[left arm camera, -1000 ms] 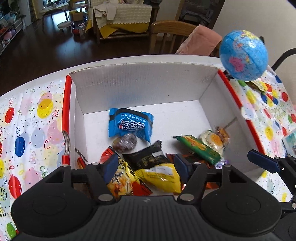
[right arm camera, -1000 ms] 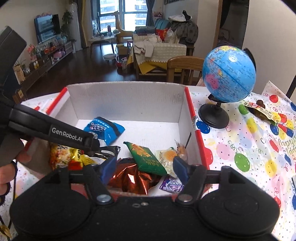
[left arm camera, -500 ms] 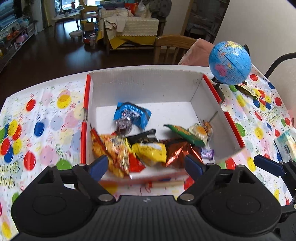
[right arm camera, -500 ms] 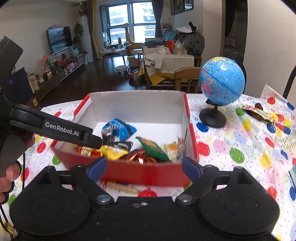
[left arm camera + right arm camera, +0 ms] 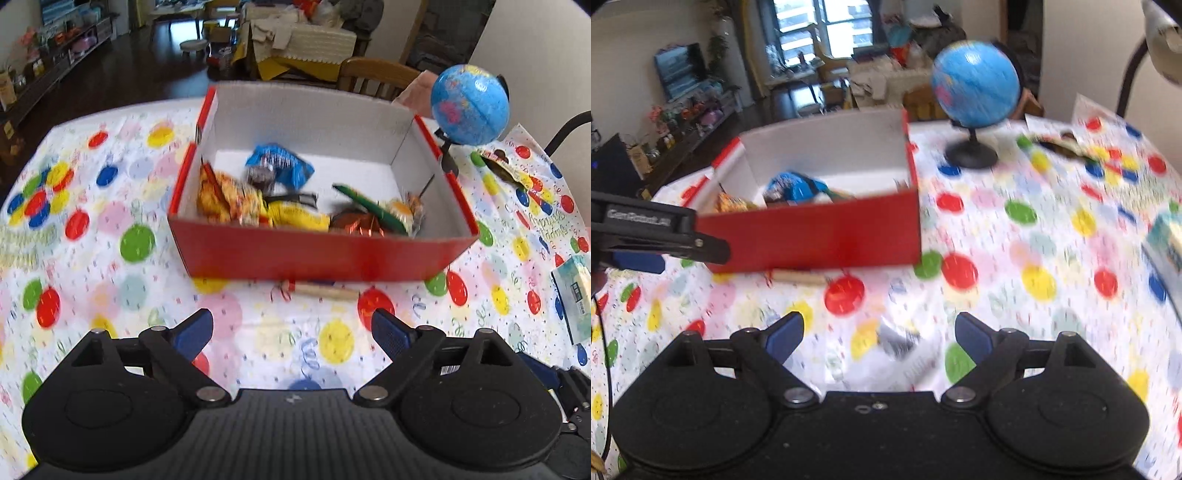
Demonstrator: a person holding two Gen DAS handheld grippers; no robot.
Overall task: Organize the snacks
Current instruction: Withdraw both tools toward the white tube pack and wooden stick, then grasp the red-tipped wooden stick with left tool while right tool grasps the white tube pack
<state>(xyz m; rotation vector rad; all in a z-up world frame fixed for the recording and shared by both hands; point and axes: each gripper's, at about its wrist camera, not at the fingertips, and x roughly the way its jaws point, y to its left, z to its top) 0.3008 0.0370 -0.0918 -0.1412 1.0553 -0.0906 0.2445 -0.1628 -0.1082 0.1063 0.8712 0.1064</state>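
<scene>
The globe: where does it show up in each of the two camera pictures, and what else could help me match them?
Left wrist view: the globe sits at the upper right, beyond the red box's right far corner.
Right wrist view: the globe sits at top centre-right, to the right of the box.
Shared landmark: the wooden stick lying in front of the box.

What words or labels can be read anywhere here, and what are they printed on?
"GenRobot.AI", blurred but just legible, on the left gripper in the right wrist view.
Print on the tablecloth: too blurred to read.
Snack wrappers in the red box: blurred, unreadable.
Globe lettering: too small.
</scene>
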